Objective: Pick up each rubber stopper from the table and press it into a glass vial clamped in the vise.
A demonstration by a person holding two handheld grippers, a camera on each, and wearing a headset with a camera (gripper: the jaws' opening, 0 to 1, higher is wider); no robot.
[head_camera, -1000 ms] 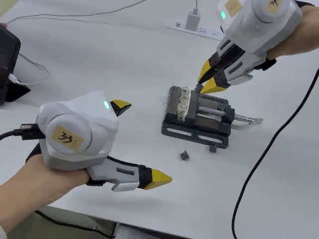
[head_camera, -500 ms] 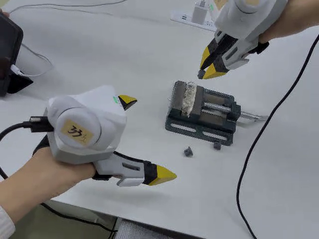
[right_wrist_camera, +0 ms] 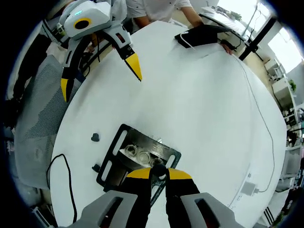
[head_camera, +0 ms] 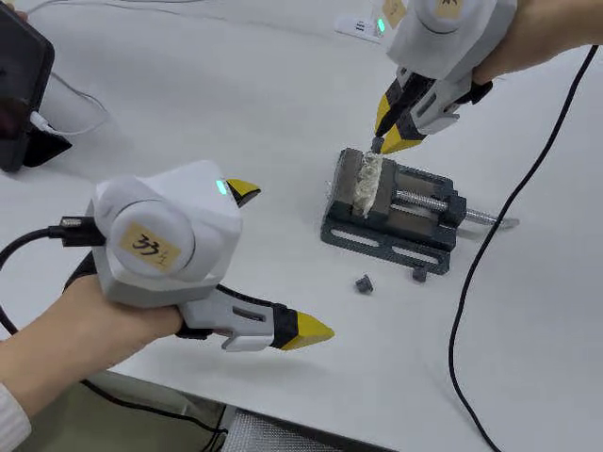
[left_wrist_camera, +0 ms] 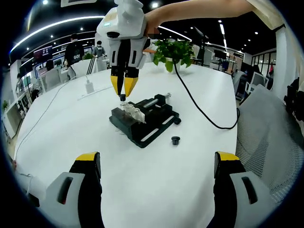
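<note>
1. The left gripper [head_camera: 278, 262] is nearest, held over the white tabletop [head_camera: 236, 113]. Its jaws are spread wide with nothing between them.
2. Past it a loose rubber stopper [head_camera: 364, 282] lies on the tabletop, near the front of the vise but apart from it. A second small dark piece [head_camera: 418, 275] sits just beside the vise's base (too small to tell what it is).
3. The black vise [head_camera: 377, 240] grips a row of glass vials [head_camera: 369, 184] upright between its plates (the right gripper view shows three open mouths).
4. The right gripper [head_camera: 388, 143] points down at the far end of that row, jaws clenched on a held stopper [head_camera: 377, 144]. The stopper sits right at the end vial's mouth; whether they touch I cannot tell.
5. Farthest, a white power strip [head_camera: 356, 25] lies near the tabletop's far edge, and a dark device [head_camera: 19, 94] stands at the left.
</note>
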